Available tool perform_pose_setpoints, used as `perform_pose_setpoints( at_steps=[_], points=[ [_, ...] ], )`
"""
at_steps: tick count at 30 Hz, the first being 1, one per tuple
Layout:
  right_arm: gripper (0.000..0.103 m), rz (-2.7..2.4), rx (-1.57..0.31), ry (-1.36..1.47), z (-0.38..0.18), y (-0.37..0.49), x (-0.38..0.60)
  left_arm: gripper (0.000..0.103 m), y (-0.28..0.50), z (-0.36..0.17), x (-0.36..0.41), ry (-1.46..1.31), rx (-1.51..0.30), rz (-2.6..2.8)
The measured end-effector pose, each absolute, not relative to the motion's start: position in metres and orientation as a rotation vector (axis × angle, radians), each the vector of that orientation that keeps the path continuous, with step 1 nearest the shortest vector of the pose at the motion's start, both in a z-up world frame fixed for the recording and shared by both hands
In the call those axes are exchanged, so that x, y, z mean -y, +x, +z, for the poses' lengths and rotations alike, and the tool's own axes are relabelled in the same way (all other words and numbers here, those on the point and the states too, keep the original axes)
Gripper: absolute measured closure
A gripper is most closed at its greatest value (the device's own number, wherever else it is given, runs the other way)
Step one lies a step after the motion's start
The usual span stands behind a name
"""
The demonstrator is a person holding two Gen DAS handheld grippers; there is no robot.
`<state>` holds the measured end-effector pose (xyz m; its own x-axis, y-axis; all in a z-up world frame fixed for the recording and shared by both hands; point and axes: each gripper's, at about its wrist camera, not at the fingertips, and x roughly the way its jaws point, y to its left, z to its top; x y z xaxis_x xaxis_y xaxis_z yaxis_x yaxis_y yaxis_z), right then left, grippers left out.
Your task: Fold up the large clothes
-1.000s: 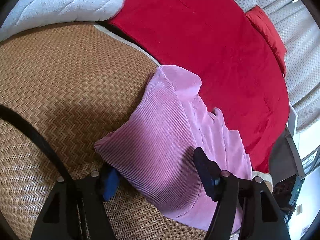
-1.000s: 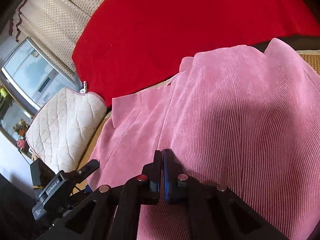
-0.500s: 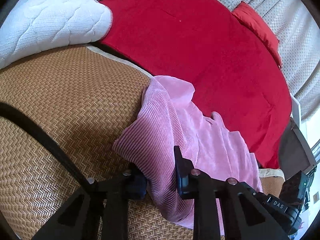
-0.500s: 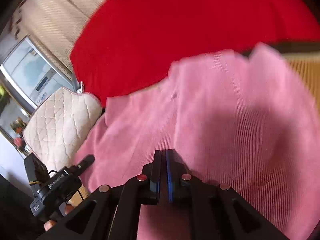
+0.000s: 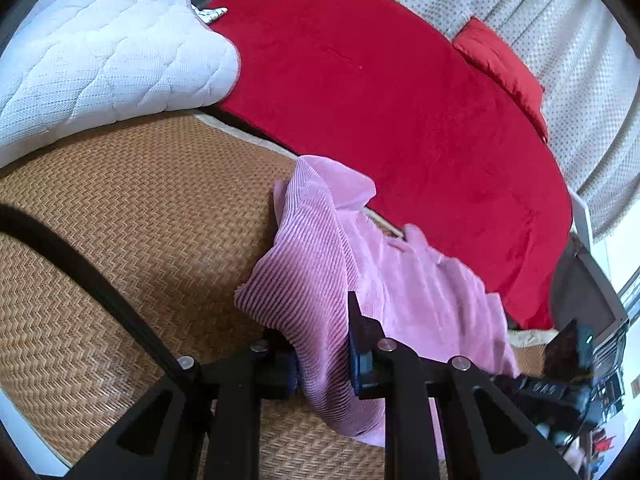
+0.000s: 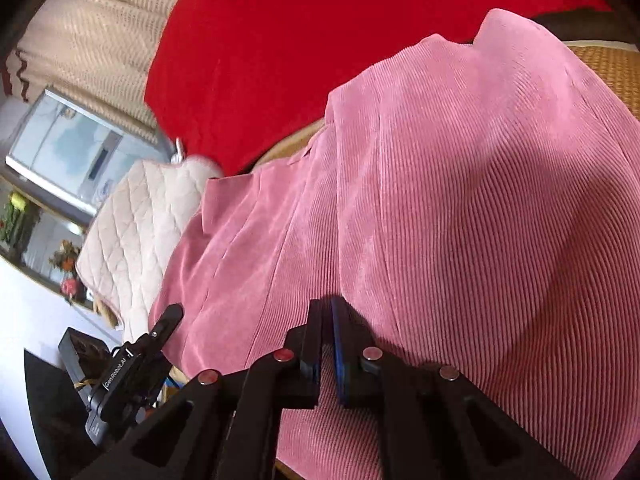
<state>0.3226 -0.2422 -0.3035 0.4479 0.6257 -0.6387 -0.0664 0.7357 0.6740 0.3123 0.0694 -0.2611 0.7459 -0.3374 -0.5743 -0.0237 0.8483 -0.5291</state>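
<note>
Pink corduroy garment (image 5: 320,280) bunched low centre on woven mat (image 5: 120,220). Left gripper (image 5: 322,350) clamped on thick fold; right gripper (image 6: 326,344) nearly closed, pinching thin layer. Likely trouble: uneven bites, so slipped hem, skewed fold, or dragged fabric over red blanket (image 5: 400,100) upper right.

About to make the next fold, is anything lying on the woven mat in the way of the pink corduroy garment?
Nothing visible does. The left gripper and right gripper both pinch the pink garment already, and the woven mat beside it lies bare; the white quilt and red blanket sit beyond.
</note>
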Motion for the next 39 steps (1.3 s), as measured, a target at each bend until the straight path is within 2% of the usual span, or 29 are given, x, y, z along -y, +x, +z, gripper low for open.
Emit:
perform_pose_setpoints(
  at_steps=[1, 3, 4, 5, 9, 11, 14, 16, 21, 39],
  points=[
    [0.095, 0.458, -1.031, 0.615, -0.300, 0.324, 0.241, 0.077, 0.315, -0.263, -0.070, -0.534, -0.727, -0.178],
    [0.093, 0.458, -0.998, 0.614, -0.288, 0.326, 0.240, 0.061, 0.322, -0.269, -0.070, -0.538, -0.758, -0.160],
    [0.093, 0.463, -0.958, 0.609, -0.281, 0.326, 0.238, 0.050, 0.329, -0.273, -0.068, -0.564, -0.780, -0.164],
    [0.093, 0.463, -0.934, 0.602, -0.277, 0.326, 0.236, 0.048, 0.332, -0.276, -0.067, -0.588, -0.786, -0.166],
    [0.093, 0.488, -0.864, 0.604, -0.268, 0.334, 0.218, 0.048, 0.341, -0.276, -0.059, -0.557, -0.768, -0.147],
    [0.093, 0.470, -0.902, 0.571, -0.276, 0.342, 0.206, 0.066, 0.343, -0.277, -0.057, -0.554, -0.745, -0.124],
    [0.101, 0.407, -0.961, 0.545, -0.301, 0.353, 0.199, 0.071, 0.346, -0.273, -0.047, -0.443, -0.730, -0.086],
    [0.102, 0.421, -0.969, 0.592, -0.302, 0.354, 0.205, 0.072, 0.342, -0.266, -0.035, -0.340, -0.701, -0.063],
    [0.101, 0.443, -0.953, 0.566, -0.302, 0.350, 0.204, 0.074, 0.335, -0.252, -0.014, -0.186, -0.646, -0.037],
    [0.101, 0.439, -0.951, 0.533, -0.300, 0.352, 0.201, 0.074, 0.326, -0.251, -0.004, -0.085, -0.752, 0.055]
  ],
)
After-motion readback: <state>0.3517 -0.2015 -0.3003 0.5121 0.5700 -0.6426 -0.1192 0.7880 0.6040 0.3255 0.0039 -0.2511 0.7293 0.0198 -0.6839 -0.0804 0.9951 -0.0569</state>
